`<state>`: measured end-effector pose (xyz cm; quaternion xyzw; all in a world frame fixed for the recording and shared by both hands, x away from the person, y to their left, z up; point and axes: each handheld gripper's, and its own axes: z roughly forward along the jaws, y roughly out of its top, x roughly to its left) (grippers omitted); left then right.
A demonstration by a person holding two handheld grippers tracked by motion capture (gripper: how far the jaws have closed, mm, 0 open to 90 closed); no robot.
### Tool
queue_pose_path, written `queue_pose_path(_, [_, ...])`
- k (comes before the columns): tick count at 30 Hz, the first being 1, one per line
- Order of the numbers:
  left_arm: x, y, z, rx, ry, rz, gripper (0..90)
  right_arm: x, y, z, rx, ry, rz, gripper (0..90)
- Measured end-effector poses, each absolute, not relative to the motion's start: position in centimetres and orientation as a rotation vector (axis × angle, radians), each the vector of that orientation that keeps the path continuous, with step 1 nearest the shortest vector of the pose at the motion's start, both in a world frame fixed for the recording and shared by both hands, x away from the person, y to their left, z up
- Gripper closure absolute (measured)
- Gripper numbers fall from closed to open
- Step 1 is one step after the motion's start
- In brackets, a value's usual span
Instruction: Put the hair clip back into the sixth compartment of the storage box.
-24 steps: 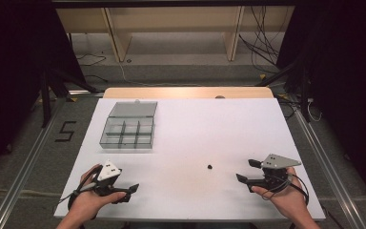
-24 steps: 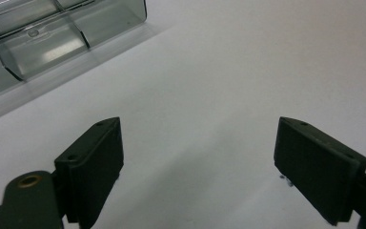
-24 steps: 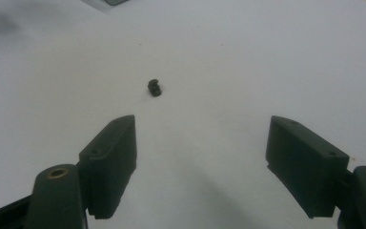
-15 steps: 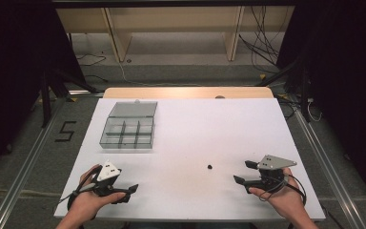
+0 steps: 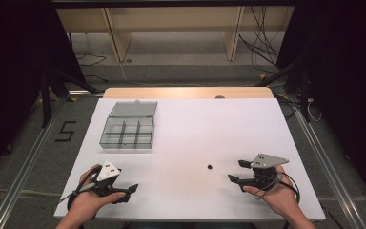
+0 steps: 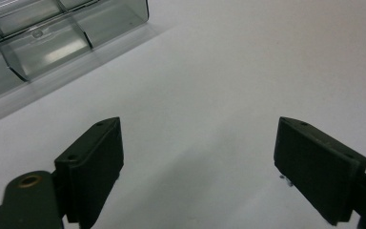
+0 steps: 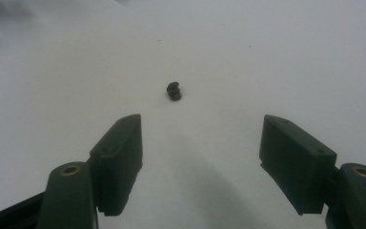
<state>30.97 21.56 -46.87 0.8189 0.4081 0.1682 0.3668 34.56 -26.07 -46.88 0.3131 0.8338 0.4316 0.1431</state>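
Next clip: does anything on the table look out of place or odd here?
One small dark screw-like piece lies loose on the white table, apart from the clear plastic compartment box, ahead of the open right tongs. Nothing looks spilled or damaged.

Left gripper (image 5: pixel 126 190) and right gripper (image 5: pixel 236 172), both hand-held, jaws wide apart.

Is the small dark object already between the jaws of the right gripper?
No, the small dark object lies on the white table ahead of the right gripper, whose open jaws are short of it.
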Motion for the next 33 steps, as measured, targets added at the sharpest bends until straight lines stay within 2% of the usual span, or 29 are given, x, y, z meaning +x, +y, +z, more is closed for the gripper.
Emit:
queue_pose_path(12, [31.0, 21.5, -46.9, 2.107, 1.046, 0.436, 16.5, 35.2, -25.2, -47.2, 0.887, 2.415, 1.242, 34.2])
queue_pose_path(33, [31.0, 21.4, -47.0, 2.106, 1.044, 0.43, 16.5, 37.6, -21.3, -48.5, 0.85, 2.475, 1.189, 45.0])
